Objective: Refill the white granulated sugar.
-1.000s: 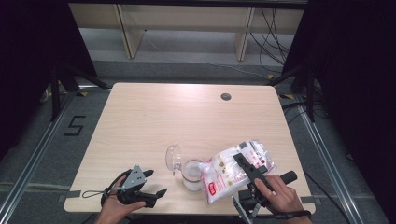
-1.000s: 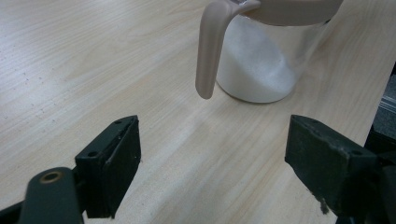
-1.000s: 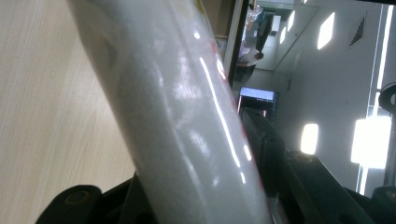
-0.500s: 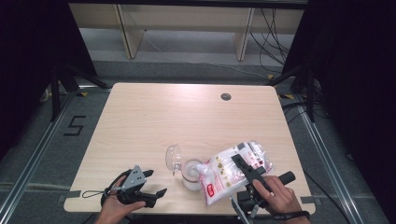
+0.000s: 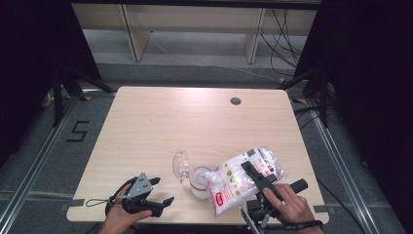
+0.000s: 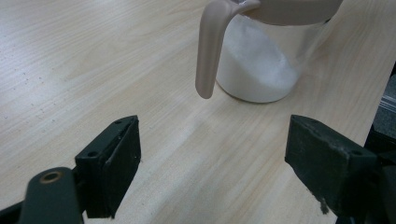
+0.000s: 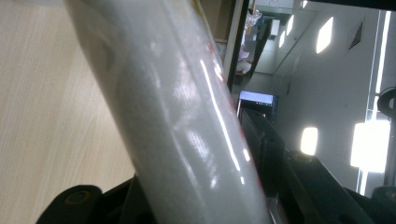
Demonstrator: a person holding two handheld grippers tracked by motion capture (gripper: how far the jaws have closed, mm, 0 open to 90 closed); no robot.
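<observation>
The right gripper [image 5: 251, 171] has its fingers clamped on a plastic bag [image 5: 233, 183] of white granules, tipped so its lower corner sits over the mouth of a clear jar [image 5: 199, 181] near the front edge of the bench [image 5: 160, 126]. In the right gripper view the bag [image 7: 187, 121] runs between the two black fingers, pinched tight. The jar [image 6: 261, 65] already holds a sloped heap of white powder, and its hinged lid [image 5: 181, 163] stands swung open on the left side. The left gripper [image 5: 160, 191] rests on the bench to the left of the jar, fingers wide apart and holding nothing.

To pour well, it seems best to keep the bag's open corner directly over the jar mouth and raise the far end slowly, so the flow stays thin. The idle left gripper could steady the jar by its handle [image 6: 210, 51]; a light jar may slide or tip if the bag nudges it.
</observation>
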